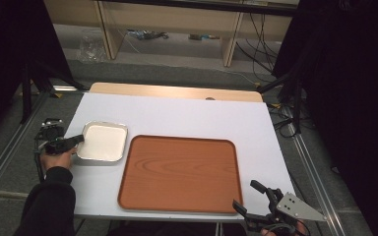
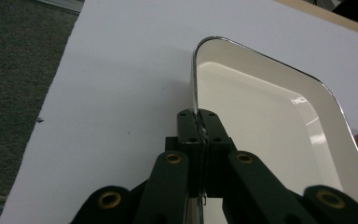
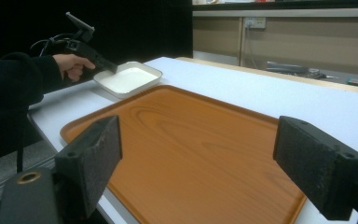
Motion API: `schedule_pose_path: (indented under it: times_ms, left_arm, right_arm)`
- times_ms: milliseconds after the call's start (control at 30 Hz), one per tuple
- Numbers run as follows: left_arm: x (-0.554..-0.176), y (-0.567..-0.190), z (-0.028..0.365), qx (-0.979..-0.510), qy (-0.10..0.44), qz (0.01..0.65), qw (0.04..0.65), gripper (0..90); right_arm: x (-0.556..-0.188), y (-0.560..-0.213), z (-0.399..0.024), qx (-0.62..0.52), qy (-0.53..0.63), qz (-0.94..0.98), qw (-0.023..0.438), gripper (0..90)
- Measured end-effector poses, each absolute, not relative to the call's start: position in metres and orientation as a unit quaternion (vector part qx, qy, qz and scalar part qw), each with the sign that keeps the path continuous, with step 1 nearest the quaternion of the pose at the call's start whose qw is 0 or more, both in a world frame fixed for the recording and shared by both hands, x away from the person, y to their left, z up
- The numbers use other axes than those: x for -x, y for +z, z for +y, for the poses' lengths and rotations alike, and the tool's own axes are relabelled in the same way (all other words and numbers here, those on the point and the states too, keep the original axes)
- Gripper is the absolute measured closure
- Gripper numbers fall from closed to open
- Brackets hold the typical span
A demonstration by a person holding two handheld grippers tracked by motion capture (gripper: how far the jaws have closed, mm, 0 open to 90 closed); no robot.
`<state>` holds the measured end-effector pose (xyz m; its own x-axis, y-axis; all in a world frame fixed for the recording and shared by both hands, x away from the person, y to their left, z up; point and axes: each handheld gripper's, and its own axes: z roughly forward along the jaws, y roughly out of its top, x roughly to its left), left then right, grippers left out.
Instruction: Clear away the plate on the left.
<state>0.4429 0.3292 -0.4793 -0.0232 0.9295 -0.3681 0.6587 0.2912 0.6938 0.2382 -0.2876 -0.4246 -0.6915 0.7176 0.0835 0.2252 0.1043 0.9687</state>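
The white table (image 1: 187,115) carries a wooden tray (image 1: 179,172), bare, and just left of it a small white metal-rimmed dish (image 1: 103,142). The left tool (image 1: 71,141) has its jaws closed tight on the dish's left rim, seen clearly in the left gripper view. The right tool (image 1: 251,196) hangs wide open and empty at the tray's near right corner. Probably the dish goes onto the tray: lift it level, clearing the tray's lip.

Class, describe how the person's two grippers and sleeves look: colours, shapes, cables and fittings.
Both grippers are black. The left gripper has brass-coloured pivot rivets; a cable trails from it. The right gripper carries a grey three-cornered plate with small holes and rough, dark rectangular pads. The sleeve is black.
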Motion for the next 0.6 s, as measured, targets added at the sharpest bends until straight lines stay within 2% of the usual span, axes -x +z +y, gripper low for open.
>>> schedule_pose_path:
  times_ms: [67, 100, 167, 200, 600]
  left_arm:
    - [-0.442, -0.478, 0.331, -0.563, 0.169, 0.694, 0.416, 88.4]
    - [-0.443, -0.477, 0.328, -0.541, 0.172, 0.706, 0.423, 88.4]
    - [-0.443, -0.477, 0.33, -0.543, 0.172, 0.702, 0.427, 88.4]
    - [-0.44, -0.475, 0.332, -0.559, 0.165, 0.695, 0.421, 88.4]
    - [-0.44, -0.467, 0.327, -0.567, 0.158, 0.675, 0.444, 88.4]
  right_arm:
    - [-0.238, -0.425, -0.288, -0.331, 0.583, 0.711, 0.213, 16.4]
    - [-0.238, -0.425, -0.288, -0.331, 0.582, 0.713, 0.211, 16.4]
    - [-0.238, -0.425, -0.288, -0.331, 0.582, 0.712, 0.212, 16.4]
    - [-0.238, -0.424, -0.288, -0.332, 0.58, 0.714, 0.208, 16.4]
    - [-0.238, -0.425, -0.287, -0.331, 0.585, 0.709, 0.214, 16.4]
